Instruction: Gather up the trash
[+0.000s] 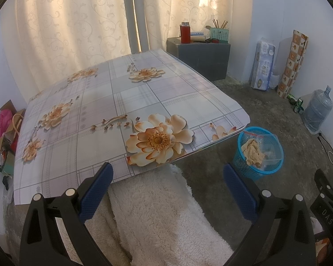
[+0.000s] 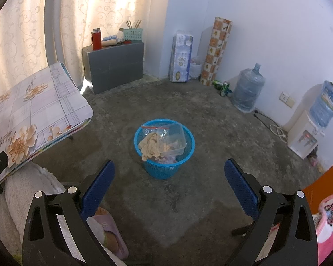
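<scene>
Both jaws stand wide open and hold nothing. Left gripper (image 1: 166, 188) hangs over my fleece-covered lap at the near edge of the counter (image 1: 95, 102); right gripper (image 2: 168, 186) is over bare concrete floor (image 2: 211, 115).

Trash location: all that I can see is in the blue basket (image 2: 166, 168), which stands on the floor just off the counter's right corner. Inside: a crumpled tan rag (image 2: 151, 147), a clear zip bag (image 2: 166, 130) with a red seal strip, and a clear tub (image 2: 179, 141) leaning against the far rim. The counter top shows no loose item in either view.

Key relation: the basket lies straight ahead of the right gripper, centred between its fingers, near. From the left gripper it sits off to the right and lower. The right is the nearer hand.

Materials: the basket is an open plastic lattice, round, tapering downward, probably light. The rag is soft and wrinkled. The counter wears a glossy floral plaid film. The floor is rough and mottled.

Judgement: collection looks close to done.
</scene>
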### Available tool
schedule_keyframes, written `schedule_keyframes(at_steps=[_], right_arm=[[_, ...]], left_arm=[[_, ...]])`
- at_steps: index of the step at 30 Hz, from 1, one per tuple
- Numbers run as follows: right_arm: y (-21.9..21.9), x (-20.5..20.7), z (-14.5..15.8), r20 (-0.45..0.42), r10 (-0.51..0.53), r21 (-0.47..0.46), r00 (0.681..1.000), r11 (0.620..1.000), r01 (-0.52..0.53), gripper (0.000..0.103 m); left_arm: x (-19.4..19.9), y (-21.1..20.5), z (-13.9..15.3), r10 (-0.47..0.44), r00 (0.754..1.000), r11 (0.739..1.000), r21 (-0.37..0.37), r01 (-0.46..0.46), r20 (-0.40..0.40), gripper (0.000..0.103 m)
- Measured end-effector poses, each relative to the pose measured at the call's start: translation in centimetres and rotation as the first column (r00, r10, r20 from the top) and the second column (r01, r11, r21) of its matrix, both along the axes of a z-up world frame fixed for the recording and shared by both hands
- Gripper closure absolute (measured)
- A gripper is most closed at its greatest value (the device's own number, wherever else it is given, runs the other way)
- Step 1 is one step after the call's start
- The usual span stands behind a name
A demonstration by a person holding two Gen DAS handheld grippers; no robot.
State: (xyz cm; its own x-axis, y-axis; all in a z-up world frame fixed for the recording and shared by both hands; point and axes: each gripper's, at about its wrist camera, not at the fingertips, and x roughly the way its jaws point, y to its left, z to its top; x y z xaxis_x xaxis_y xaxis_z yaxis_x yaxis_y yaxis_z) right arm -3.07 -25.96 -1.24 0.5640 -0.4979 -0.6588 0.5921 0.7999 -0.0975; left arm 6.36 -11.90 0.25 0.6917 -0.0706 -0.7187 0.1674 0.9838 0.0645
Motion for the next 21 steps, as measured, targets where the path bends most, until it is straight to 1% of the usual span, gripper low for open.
schedule_keyframes(at_steps=[21], right_arm=[[0.01,-0.09,-0.29,-0.003,0.001,0.003,1.000,1.000,-0.001,0.008]], left_arm=[[-0.05,-0.16,0.01,0.000,1.000,1.000,-0.001,0.000,-0.002,0.006]])
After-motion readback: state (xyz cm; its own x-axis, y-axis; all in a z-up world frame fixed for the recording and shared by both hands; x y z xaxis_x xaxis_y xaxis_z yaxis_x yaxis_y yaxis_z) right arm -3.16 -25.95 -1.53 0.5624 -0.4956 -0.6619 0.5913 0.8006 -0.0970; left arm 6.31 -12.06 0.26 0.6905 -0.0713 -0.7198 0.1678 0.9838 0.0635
